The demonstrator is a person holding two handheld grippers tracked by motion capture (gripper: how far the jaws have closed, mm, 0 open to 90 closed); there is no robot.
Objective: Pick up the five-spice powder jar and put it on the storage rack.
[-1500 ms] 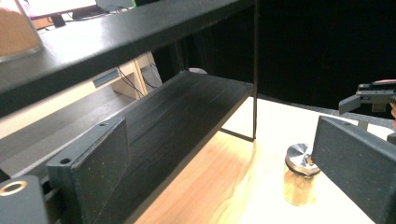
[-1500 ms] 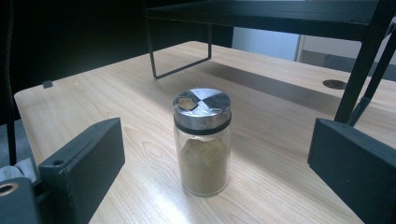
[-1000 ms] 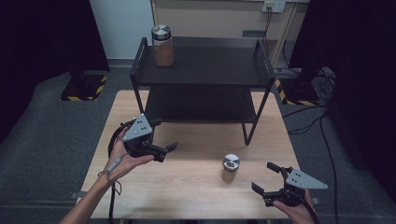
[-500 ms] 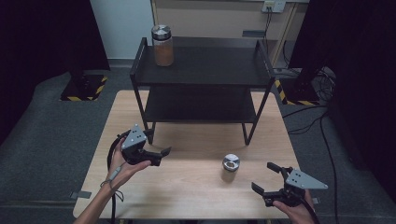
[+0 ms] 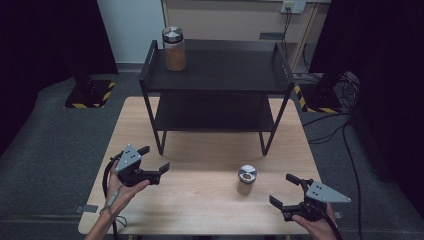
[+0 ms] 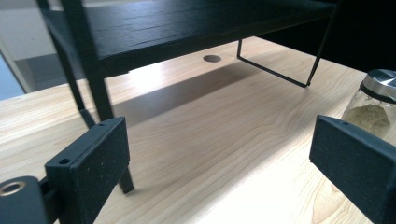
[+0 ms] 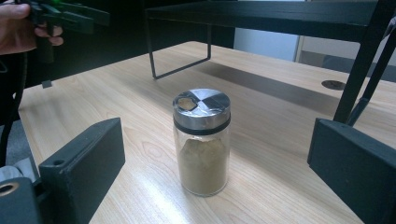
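My left gripper [image 5: 154,160] cuts off part of the small jar [image 6: 376,105] in its own view, at the right edge. I count two jars: that one on the table [image 5: 200,200], ahead of my right gripper [image 5: 286,191] and apart from it, and another jar [image 5: 174,48] on the black shelf [image 5: 220,70]. Both grippers are spread wide, holding nothing.
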